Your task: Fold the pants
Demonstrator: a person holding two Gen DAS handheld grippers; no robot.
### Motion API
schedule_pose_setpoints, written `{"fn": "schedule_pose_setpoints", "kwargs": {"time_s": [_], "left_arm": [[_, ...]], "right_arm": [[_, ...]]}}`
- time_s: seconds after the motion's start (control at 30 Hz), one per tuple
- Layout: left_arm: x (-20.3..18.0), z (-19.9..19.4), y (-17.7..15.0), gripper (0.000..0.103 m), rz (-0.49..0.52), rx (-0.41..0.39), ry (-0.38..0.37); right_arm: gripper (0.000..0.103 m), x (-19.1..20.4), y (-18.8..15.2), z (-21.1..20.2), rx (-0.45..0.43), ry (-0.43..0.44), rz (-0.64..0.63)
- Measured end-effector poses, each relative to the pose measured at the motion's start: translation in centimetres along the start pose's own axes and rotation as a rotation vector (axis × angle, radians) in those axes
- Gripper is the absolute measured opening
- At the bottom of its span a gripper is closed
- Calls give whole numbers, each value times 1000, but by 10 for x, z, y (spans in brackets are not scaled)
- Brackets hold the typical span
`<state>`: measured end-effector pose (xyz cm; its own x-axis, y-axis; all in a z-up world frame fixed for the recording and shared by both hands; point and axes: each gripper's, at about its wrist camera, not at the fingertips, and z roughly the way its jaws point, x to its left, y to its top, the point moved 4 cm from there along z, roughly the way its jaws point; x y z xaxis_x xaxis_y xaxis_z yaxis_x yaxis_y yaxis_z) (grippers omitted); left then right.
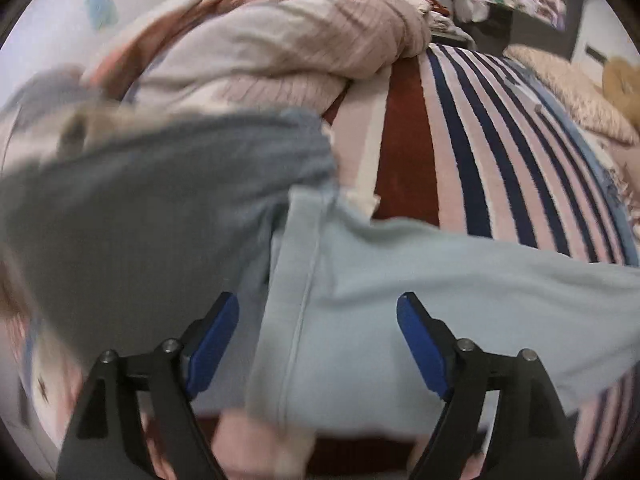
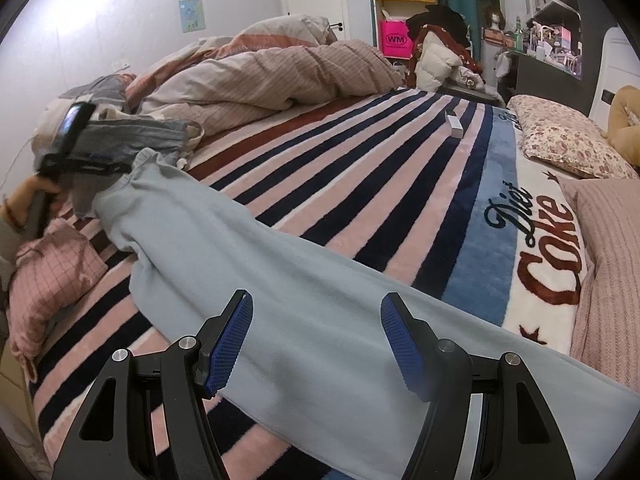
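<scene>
Left side of the bed: a pink checked cloth (image 2: 52,272) lies bunched at the edge, just beside the near end of the light blue pants (image 2: 248,280). Above it, in the right wrist view, the left gripper (image 2: 80,148) appears as a dark, blurred shape held in the person's hand, close to the gathered waistband end of the pants; a grey garment (image 2: 132,136) lies just behind it. The left gripper's own camera shows its fingers (image 1: 212,344) spread wide — nothing is pinched between them. The pants (image 1: 400,300) lie beneath and ahead of the gap, with a long seam running between the two blue pads. The grey garment (image 1: 140,200) fills the left of that view; the picture is motion-blurred.

Centre: the pants stretch diagonally across the striped blanket (image 2: 360,168), from the waistband at far left to the lower right corner. A rumpled beige duvet (image 2: 280,76) is heaped at the far side of the bed, apart from the pants. The right gripper (image 2: 316,344) hovers over the leg section — its fingers (image 2: 230,344) are spread apart, with fabric visible under the gap; whether they touch it cannot be determined.

Right: a small white box (image 2: 454,124) rests on the blanket, well apart from the pants. A floral pillow (image 2: 568,136) and a pink striped pillow (image 2: 608,260) lie at the head end.
</scene>
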<state>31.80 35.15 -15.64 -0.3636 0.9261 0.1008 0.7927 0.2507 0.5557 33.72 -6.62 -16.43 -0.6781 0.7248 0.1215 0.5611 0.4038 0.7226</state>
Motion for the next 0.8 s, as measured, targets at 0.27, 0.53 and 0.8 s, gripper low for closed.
{"fn": "schedule_pose_setpoints", "kwargs": {"time_s": [0.27,0.53,0.8], "left_arm": [[-11,13,-58,78,-152,188,-263],[-5,16,-88,78,-338,271,-361],[-4,38,-76,69,-400,213,-350]], "right_arm": [[63,15,4,-11,-28,34,-22],[63,17,4,-12,-28,48,-21],[63,20,6,-18,-44,60,-20]]}}
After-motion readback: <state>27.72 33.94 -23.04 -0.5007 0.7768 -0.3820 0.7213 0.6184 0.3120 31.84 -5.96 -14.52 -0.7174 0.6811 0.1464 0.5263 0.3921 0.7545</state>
